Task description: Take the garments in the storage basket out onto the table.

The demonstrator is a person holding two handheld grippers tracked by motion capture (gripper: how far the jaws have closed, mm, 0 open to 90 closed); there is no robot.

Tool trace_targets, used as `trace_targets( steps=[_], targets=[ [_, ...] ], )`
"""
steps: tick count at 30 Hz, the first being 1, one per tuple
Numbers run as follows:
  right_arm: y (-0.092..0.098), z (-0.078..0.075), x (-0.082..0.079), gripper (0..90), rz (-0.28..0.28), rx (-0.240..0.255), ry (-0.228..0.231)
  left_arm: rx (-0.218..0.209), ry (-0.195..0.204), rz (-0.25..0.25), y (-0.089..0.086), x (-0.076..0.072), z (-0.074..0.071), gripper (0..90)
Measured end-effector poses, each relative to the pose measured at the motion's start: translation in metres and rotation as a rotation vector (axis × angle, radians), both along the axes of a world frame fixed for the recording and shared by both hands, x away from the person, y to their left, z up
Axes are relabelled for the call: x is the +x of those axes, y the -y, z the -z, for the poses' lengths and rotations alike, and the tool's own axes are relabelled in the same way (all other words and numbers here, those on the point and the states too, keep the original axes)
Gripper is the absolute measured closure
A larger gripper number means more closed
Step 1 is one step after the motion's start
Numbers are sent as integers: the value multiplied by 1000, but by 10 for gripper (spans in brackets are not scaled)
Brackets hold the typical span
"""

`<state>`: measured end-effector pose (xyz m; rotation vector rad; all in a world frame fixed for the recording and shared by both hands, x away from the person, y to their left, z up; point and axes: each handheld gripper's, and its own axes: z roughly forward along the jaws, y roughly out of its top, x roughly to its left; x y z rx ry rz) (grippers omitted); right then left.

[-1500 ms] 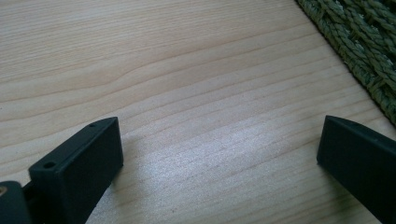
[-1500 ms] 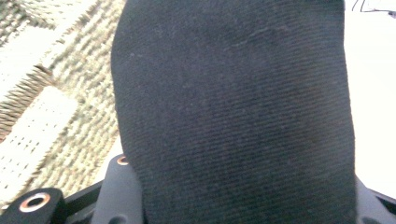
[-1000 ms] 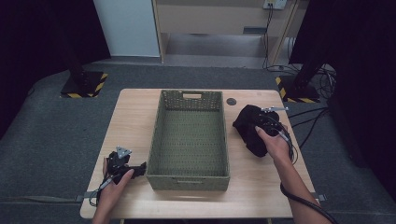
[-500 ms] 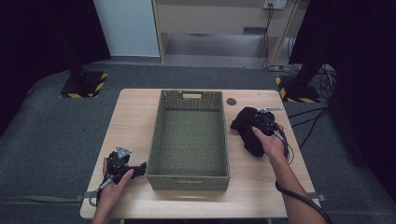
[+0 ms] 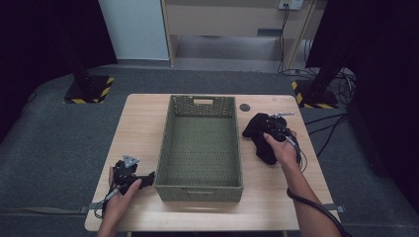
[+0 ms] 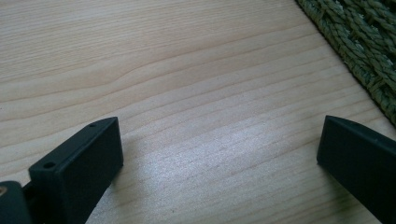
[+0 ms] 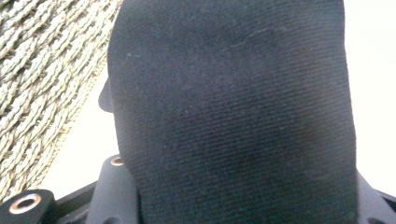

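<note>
My right tongs (image 5: 269, 132) are clamped on the black cloth (image 5: 262, 140), jaws just easing apart, just right of the woven basket (image 5: 200, 183). My left tongs (image 5: 143, 178) rest gaping at the basket's near left corner.

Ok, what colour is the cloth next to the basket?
Black, with a fine ribbed weave; the cloth shows best in the right gripper view.

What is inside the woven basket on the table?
The basket holds nothing visible in the high view: its woven floor lies bare. The near wall hides a narrow strip of floor behind it. The black cloth lies outside, on the table.
</note>
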<state>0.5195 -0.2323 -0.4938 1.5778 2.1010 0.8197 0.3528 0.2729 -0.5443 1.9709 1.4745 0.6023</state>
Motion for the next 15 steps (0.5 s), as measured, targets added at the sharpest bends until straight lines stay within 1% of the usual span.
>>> trace_targets(
  steps=[6,13,15],
  targets=[
    [0,1,2,461,9,-1,-2,0,0,0,0,0,0,0],
    [0,2,2,402,20,1,-9,0,0,0,0,0,0,0],
    [1,3,2,365,18,-1,-10,0,0,0,0,0,0,0]
  ],
)
